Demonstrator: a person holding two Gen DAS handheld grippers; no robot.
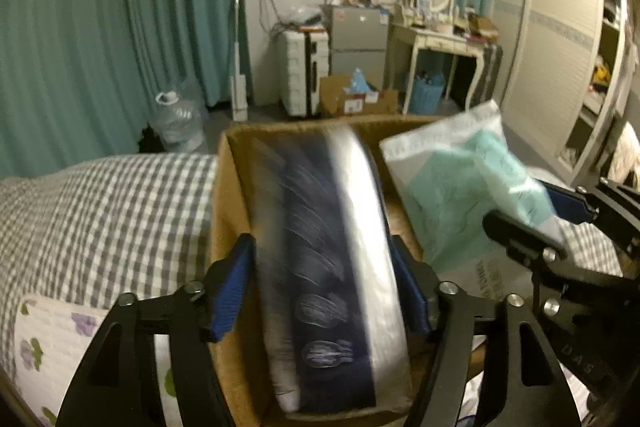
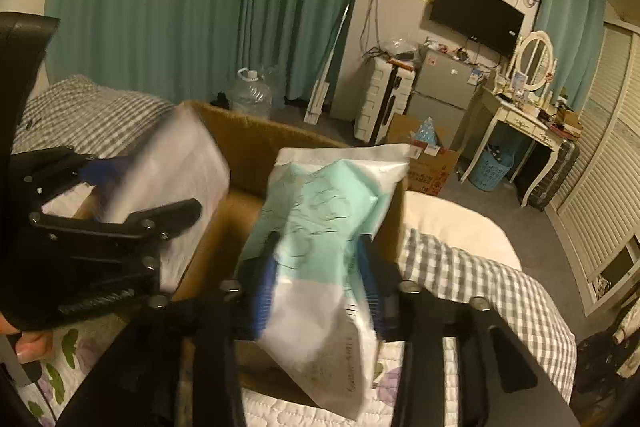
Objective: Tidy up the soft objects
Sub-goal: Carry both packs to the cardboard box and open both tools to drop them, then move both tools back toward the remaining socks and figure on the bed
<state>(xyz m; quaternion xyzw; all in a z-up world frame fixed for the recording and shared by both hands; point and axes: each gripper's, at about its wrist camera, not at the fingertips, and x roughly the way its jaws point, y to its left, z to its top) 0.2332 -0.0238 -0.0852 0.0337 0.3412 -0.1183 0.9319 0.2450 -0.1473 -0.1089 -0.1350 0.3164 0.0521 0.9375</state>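
Note:
My left gripper (image 1: 324, 287) is shut on a clear-wrapped package of dark blue fabric (image 1: 324, 267) and holds it over an open cardboard box (image 1: 228, 211) on the bed. The same package shows blurred at the left of the right wrist view (image 2: 176, 167). My right gripper (image 2: 320, 283) is shut on a white and clear bag of mint-green fabric (image 2: 320, 227), held over the same box (image 2: 248, 143). That bag also shows at the right of the left wrist view (image 1: 460, 187), with the right gripper (image 1: 560, 223) beside it.
The box sits on a bed with grey checked bedding (image 1: 100, 207) and a floral quilt (image 1: 48, 339). A white pillow (image 2: 452, 227) lies to the right. Beyond are teal curtains (image 2: 180, 7), water jugs (image 2: 252, 95), a suitcase (image 2: 380, 99), a small fridge (image 2: 444, 87) and a dressing table (image 2: 520, 119).

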